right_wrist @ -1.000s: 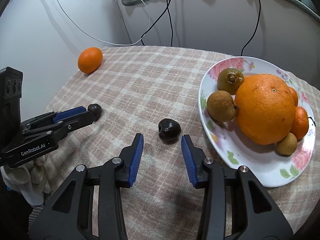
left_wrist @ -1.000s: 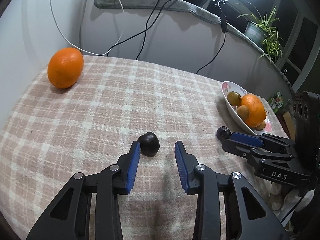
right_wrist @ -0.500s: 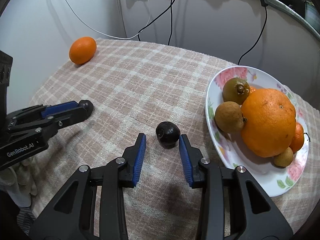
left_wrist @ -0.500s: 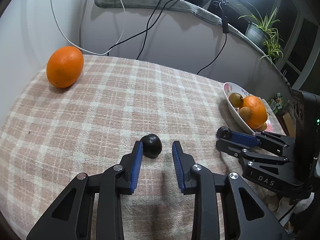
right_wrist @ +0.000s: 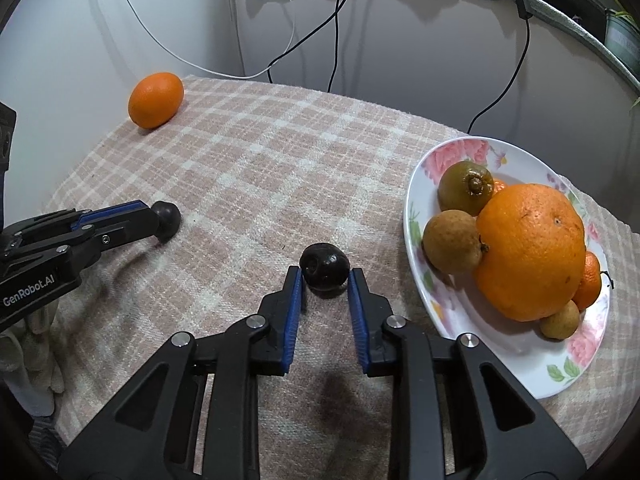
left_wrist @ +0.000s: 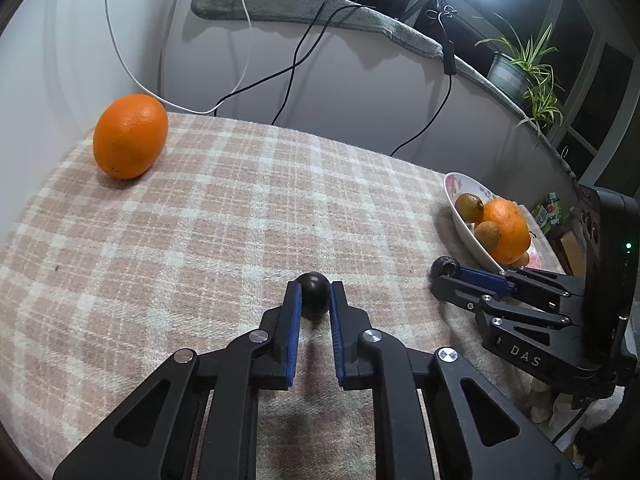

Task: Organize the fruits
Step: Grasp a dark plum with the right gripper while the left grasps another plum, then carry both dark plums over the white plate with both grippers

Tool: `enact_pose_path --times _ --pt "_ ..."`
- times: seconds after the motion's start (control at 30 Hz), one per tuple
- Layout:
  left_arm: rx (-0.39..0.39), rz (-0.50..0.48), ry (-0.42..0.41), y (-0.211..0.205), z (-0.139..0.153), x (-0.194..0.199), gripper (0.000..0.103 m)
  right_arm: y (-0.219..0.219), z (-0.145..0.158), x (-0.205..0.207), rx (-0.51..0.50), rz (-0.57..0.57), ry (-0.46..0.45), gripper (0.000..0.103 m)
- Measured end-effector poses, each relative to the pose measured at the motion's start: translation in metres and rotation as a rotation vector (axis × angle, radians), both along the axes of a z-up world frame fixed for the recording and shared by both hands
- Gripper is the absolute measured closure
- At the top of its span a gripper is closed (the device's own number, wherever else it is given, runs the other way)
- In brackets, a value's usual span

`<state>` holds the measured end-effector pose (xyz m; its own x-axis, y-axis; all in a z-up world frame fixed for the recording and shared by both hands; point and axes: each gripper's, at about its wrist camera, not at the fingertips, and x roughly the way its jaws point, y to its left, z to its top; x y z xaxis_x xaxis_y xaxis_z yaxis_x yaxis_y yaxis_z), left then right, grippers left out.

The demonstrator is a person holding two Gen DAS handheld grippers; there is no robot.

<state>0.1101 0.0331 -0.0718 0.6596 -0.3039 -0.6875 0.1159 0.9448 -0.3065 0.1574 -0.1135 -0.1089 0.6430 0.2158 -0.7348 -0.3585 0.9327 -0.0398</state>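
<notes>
On the checked tabletop (right_wrist: 248, 168), with the plate (right_wrist: 516, 376) at 3 o'clock, I keep my right tool (right_wrist: 325, 280) clamped on its dark fruit (right_wrist: 324, 266) and my left tool (left_wrist: 313, 294) clamped on the smaller dark fruit (left_wrist: 313, 288), then lift both straight, squeezing gently.

From my left wrist camera I read "DAS" in pale letters on the black body of the right gripper (left_wrist: 442, 274). From my right wrist camera I read "GenRobot.AI" in white along the black side of the left gripper (right_wrist: 160, 218). A green packet (left_wrist: 548, 214) behind the plate carries print too small for me to read.
</notes>
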Motion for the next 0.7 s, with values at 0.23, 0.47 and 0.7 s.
enact_pose_path --times 0.23,0.47,0.7 --pt "0.021 -0.003 0.0 -0.003 0.001 0.0 0.09 -0.001 0.003 -0.004 0.023 0.025 -0.007 0.079" --pt "0.062 -0.005 0.022 -0.007 0.001 0.004 0.075 -0.001 0.002 -0.004 0.043 0.039 -0.001 0.079" --pt "0.127 0.006 0.053 -0.012 -0.003 0.014 0.069 0.0 0.002 -0.007 0.054 0.056 -0.003 0.079"
